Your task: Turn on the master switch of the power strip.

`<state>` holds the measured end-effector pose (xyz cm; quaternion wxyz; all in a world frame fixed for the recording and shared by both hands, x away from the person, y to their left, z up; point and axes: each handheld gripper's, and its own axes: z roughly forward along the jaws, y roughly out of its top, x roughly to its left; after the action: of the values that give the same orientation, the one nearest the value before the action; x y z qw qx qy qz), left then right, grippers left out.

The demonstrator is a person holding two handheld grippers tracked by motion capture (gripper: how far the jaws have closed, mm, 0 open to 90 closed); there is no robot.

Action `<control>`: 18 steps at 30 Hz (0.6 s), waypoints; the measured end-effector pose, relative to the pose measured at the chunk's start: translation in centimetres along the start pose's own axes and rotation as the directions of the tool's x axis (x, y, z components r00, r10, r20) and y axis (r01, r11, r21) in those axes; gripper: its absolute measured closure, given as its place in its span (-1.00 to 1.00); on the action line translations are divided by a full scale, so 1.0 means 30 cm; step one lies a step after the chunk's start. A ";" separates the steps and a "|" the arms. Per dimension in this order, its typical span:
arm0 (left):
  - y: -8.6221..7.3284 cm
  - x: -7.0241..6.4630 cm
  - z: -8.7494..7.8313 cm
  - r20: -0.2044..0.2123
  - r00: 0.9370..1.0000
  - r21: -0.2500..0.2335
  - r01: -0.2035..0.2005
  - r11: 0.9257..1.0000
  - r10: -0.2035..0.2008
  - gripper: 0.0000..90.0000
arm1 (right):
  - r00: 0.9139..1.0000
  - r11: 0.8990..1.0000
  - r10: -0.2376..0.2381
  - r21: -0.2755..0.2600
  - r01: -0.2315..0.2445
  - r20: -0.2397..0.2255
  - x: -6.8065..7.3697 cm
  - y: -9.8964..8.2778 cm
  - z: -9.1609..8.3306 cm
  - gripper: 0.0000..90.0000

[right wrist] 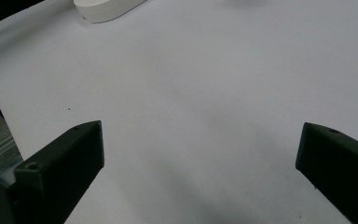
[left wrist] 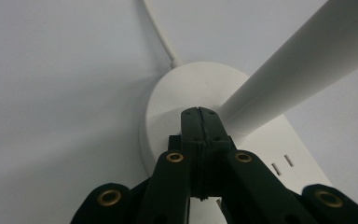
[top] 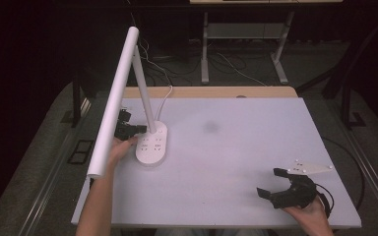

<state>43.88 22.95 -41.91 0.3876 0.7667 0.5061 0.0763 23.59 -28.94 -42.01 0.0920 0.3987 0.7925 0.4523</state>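
White lamp (top: 151,142) | base long axis runs near-far | left claw (left wrist: 199,112) closed

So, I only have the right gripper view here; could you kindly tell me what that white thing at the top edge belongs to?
Observer: It is the oval base of a white desk lamp, standing at the table's left side.
Operator: Thank you; and where is the left gripper?
Observer: The left gripper is at that base, jaws shut together, tips next to the foot of the lamp's stem.
Operator: Is the lamp folded down?
Observer: No; its stem rises from the base and a long white light bar hangs out over the table's left edge.
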 end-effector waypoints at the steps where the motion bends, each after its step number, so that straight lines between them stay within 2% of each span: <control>1: 0.000 0.000 0.000 0.000 1.000 0.000 0.000 1.000 0.000 1.00 | 1.000 1.000 -0.002 -0.001 0.002 -0.002 0.001 0.000 0.002 -0.99; 6: -0.001 -0.005 0.002 -0.013 1.000 0.006 0.008 1.000 -0.008 1.00 | 1.000 1.000 -0.007 0.002 0.007 -0.006 0.004 0.000 0.006 -0.99; 14: 0.000 -0.010 0.009 -0.022 0.998 0.002 0.056 0.998 -0.056 1.00 | 1.000 1.000 -0.007 0.008 0.007 -0.015 0.005 0.002 0.012 -0.99; 18: -0.004 -0.012 0.010 -0.025 0.999 0.000 0.048 0.999 -0.048 1.00 | 1.000 1.000 0.002 0.004 -0.002 -0.016 0.001 0.002 0.012 -0.99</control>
<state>43.77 22.52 -42.11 0.3827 0.7534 0.5291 0.0767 23.78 -28.68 -42.16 0.0842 0.3961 0.7936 0.4541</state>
